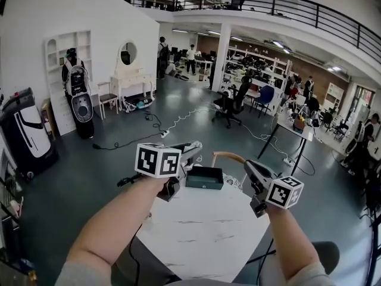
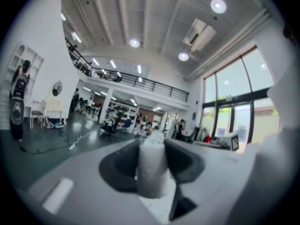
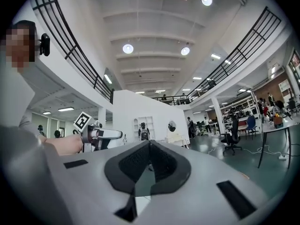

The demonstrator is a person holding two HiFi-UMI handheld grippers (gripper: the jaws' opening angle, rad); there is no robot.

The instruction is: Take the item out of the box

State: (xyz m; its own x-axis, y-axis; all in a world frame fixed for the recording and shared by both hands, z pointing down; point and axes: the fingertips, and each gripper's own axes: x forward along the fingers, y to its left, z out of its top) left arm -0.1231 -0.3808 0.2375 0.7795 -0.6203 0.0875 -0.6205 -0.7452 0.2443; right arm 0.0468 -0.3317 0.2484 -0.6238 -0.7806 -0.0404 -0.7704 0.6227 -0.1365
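Note:
A dark, shallow open box (image 1: pixel 204 177) sits at the far edge of the white round table (image 1: pixel 202 234). My left gripper (image 1: pixel 194 149) is held up just above and to the left of the box. In the left gripper view its jaws are shut on a white roll-shaped item (image 2: pixel 152 168) that stands upright between the pads. My right gripper (image 1: pixel 249 170) hovers to the right of the box. Its jaws (image 3: pixel 149 145) meet at the tips with nothing between them. The left gripper (image 3: pixel 101 136) also shows in the right gripper view, raised level with the right one.
A curved wooden chair back (image 1: pixel 229 157) stands just behind the table. Cables (image 1: pixel 156 127) trail over the dark floor beyond. A black office chair (image 1: pixel 229 107) and desks with people stand further back, and a tall black machine (image 1: pixel 27 133) at the left.

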